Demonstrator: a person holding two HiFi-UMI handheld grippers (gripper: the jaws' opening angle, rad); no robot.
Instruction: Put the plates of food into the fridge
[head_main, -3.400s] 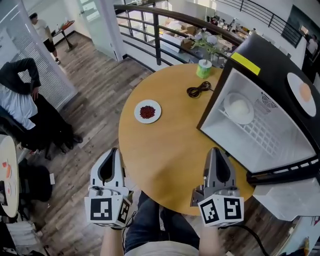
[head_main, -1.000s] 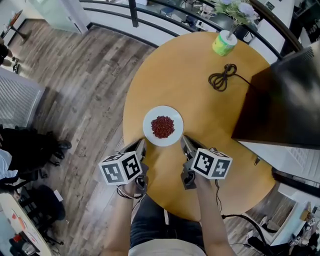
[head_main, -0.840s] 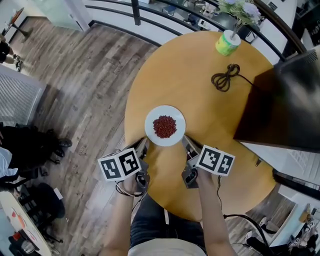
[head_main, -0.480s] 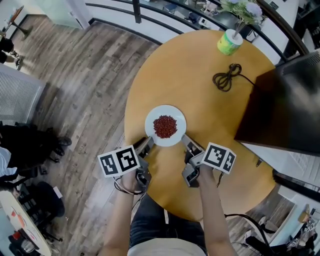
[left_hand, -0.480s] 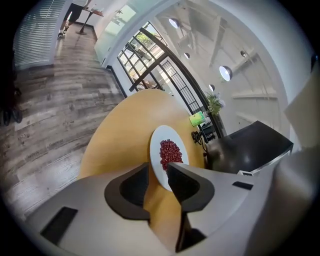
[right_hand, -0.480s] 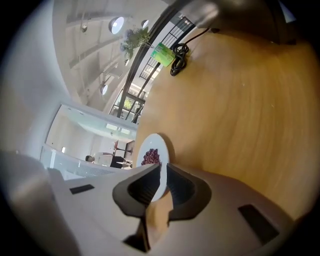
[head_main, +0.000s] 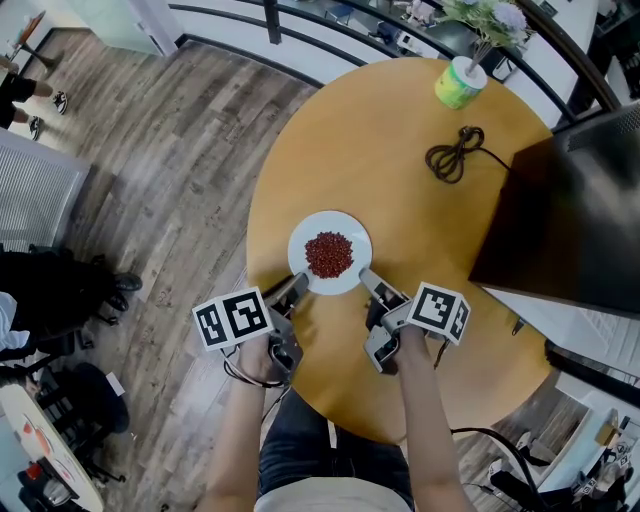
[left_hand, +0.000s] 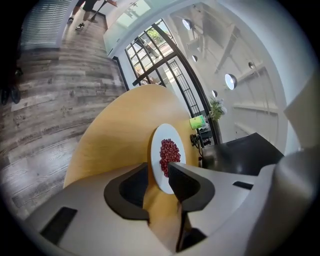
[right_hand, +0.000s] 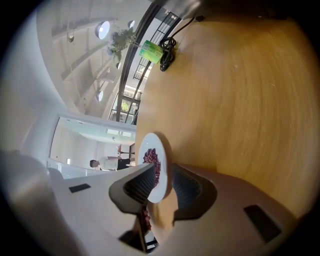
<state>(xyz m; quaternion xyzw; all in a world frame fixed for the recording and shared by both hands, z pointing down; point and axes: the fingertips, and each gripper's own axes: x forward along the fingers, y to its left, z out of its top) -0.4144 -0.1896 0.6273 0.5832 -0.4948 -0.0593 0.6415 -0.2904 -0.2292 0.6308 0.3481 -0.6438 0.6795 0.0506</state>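
A white plate with a heap of red food lies on the round wooden table, near its front edge. My left gripper reaches the plate's lower left rim. In the left gripper view the plate has its rim between the jaws of the gripper, with a small gap showing. My right gripper is at the lower right rim. Its jaws are opening, and in the right gripper view the rim of the plate stands between them at the gripper, unpressed.
The black fridge stands on the table's right side. A coiled black cable and a green cup with flowers sit at the far side. A black railing runs behind the table. Wooden floor lies to the left.
Both grippers have tilted and closed in on the plate's near rim from either side. The plate has stayed where it was on the table.
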